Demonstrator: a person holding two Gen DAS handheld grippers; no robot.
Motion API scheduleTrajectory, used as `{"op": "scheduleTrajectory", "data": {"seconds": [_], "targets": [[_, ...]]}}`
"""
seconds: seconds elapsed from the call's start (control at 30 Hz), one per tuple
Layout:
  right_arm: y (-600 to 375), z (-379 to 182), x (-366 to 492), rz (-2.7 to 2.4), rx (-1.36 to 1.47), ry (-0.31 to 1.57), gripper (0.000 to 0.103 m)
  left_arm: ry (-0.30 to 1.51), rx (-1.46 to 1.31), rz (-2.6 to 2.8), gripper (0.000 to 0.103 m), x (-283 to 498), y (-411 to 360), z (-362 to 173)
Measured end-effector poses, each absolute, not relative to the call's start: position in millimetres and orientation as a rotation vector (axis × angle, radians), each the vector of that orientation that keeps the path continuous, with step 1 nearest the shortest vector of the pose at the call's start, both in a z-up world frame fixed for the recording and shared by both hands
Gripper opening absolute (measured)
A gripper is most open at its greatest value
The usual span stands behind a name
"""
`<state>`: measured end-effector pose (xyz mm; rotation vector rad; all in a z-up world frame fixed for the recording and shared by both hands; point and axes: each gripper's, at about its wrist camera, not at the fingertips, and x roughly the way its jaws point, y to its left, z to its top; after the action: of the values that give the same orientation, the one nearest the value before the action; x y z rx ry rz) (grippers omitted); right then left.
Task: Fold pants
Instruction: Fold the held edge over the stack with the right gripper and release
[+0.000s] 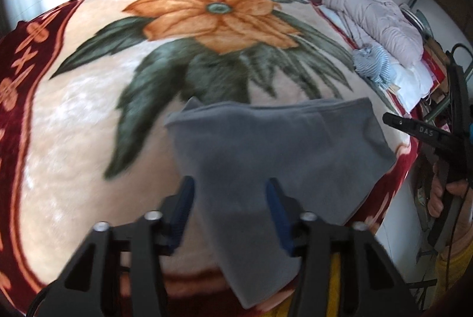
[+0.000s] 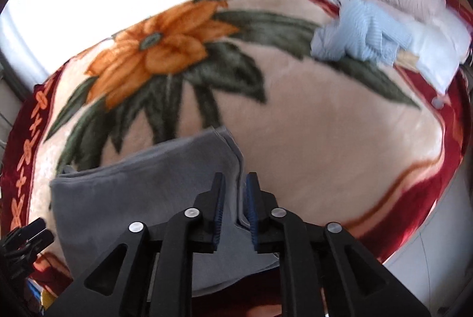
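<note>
Grey pants [image 1: 266,145] lie folded into a compact stack near the front edge of a floral blanket [image 1: 88,116]. My left gripper [image 1: 230,193] hovers over the stack's near part. Its jaws stand apart, a strip of the grey cloth runs between them, and I see no pad pressing on it. In the right wrist view the pants [image 2: 133,193] fill the lower left. My right gripper [image 2: 235,190] straddles their right edge, its jaws a little apart and open around the hem. The right gripper [image 1: 393,120] also shows at the right edge of the left wrist view, held by a hand.
A pink padded jacket [image 1: 375,15] and a blue-and-white striped cloth [image 1: 372,63] lie on white bedding at the bed's far right. A large orange flower [image 2: 153,48] marks the blanket's middle. The dark red border [image 2: 443,163] runs along the bed's edge.
</note>
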<state>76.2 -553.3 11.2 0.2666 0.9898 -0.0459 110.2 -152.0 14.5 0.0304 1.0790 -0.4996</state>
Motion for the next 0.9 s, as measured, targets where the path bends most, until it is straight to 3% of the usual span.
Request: {"op": "scheduleTrajectory", "data": {"seconds": [0.03,0.37,0.7,0.9], "targets": [[-550,11,80,-0.014,0.274,0.994,0.017,1.079,0.024,-0.513,0.03,114,-155,12],[-539,-51,140,0.031,0.34,1.1,0.017,1.132,0.014,-0.407,0.02,180,-160,-30],[-547,-49,138,0.05,0.372,1.079,0.017,1.114,0.061,-0.412,0.019,182,-164,-32],[-549,-21,109,-0.005,0.329,1.059,0.017,1.109,0.004,-0.464,0.031,152,-152,-1]]}}
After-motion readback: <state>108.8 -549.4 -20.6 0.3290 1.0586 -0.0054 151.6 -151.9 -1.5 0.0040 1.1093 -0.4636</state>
